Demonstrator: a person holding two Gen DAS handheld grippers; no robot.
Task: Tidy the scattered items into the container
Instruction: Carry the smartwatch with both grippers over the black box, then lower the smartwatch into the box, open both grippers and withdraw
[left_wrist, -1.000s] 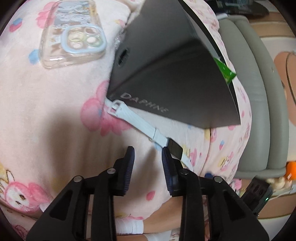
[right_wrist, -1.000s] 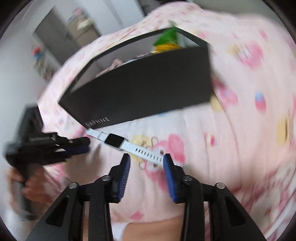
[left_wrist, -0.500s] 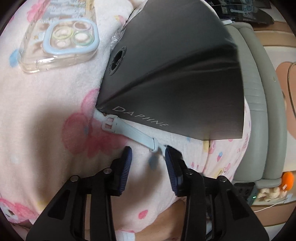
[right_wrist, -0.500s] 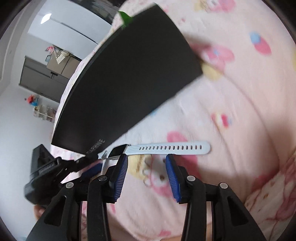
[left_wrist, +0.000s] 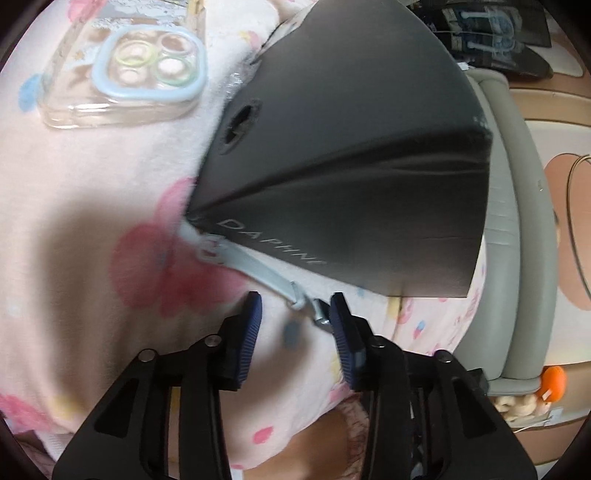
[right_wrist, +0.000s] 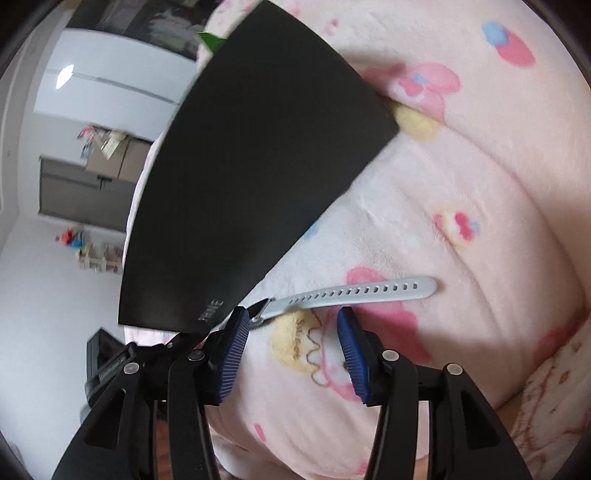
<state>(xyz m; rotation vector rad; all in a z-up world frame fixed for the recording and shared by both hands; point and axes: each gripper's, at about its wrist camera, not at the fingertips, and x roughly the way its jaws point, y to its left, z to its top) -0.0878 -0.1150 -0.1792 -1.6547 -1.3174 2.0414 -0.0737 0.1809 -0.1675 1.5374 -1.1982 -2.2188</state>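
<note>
blanket (right_wrist: 480, 206): soft fleecy cloth, matt | box (left_wrist: 351, 147): smooth matt black card, faint sheen | watch strap (right_wrist: 354, 295): smooth rubbery plastic, matt; metal at the lug | phone case (left_wrist: 122, 74): clear glossy plastic | left gripper (left_wrist: 295, 328) pads (left_wrist: 251, 325): ribbed blue rubber on matt black plastic

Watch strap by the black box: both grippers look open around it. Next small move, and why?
Probably close the right gripper on the watch. Its holed strap lies flat on the pink blanket, free of the black box, crossing just beyond the open fingertips. The left gripper, also open, straddles the buckle end.
</note>
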